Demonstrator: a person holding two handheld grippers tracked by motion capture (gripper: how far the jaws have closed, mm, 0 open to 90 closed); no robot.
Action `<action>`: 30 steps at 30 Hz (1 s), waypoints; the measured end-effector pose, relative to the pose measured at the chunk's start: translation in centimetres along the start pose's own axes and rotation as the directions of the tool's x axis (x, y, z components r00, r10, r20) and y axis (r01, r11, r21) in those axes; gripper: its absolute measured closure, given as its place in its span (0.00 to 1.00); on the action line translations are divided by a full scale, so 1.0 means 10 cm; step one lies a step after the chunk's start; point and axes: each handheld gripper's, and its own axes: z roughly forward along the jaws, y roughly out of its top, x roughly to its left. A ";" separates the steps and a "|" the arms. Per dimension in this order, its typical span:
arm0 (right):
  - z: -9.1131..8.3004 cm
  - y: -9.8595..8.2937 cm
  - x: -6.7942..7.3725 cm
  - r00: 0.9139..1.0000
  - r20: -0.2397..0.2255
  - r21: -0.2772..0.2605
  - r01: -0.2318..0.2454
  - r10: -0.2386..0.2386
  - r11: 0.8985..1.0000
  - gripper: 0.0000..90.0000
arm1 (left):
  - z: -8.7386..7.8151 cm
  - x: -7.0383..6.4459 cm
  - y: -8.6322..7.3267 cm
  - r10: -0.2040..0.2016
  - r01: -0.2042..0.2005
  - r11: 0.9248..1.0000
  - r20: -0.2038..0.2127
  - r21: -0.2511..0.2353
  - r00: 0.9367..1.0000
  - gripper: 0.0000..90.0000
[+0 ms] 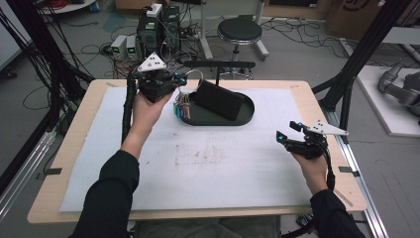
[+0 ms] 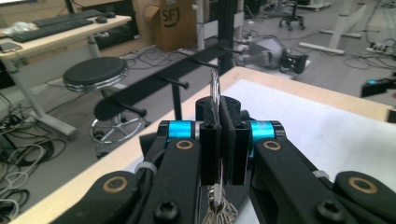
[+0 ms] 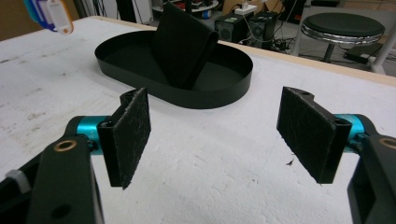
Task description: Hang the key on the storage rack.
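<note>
High view: left claw [image 1: 179, 79] clamps a key ring [image 2: 215, 88], tags [image 1: 182, 106] dangling beside the black tray [image 1: 246, 114]. Right claw [image 3: 219, 135] gapes empty over the worktop [image 1: 237, 163], well apart.

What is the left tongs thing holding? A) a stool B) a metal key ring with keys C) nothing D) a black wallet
B: in the left gripper view the left tongs are shut on a metal key ring, with keys dangling below the jaws.
</note>
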 end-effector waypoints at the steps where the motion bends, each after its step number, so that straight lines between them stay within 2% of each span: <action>1: 0.00 0.00 0.00 1.000 0.000 -0.001 0.002 -0.002 1.000 0.29 | 0.03 0.01 0.01 -0.009 0.009 1.000 -0.001 0.000 1.000 0.96; 10: 0.00 0.00 0.00 1.000 -0.001 -0.001 -0.001 0.001 1.000 0.29 | 0.18 0.11 0.07 -0.012 0.012 1.000 -0.038 -0.002 0.999 0.96; 21: 0.01 0.00 -0.01 1.000 -0.005 -0.004 -0.003 0.003 1.000 0.29 | 0.36 0.23 -0.08 -0.046 0.049 0.998 -0.069 0.042 0.997 0.96; 28: 0.01 0.00 -0.01 1.000 -0.011 0.000 -0.006 0.006 1.000 0.29 | 0.46 0.28 -0.16 -0.058 0.062 0.997 -0.080 0.043 0.995 0.96; 30: 0.01 0.00 -0.01 1.000 -0.009 0.000 -0.009 0.009 1.000 0.29 | 0.48 0.31 -0.19 -0.073 0.076 0.996 -0.078 0.038 0.994 0.96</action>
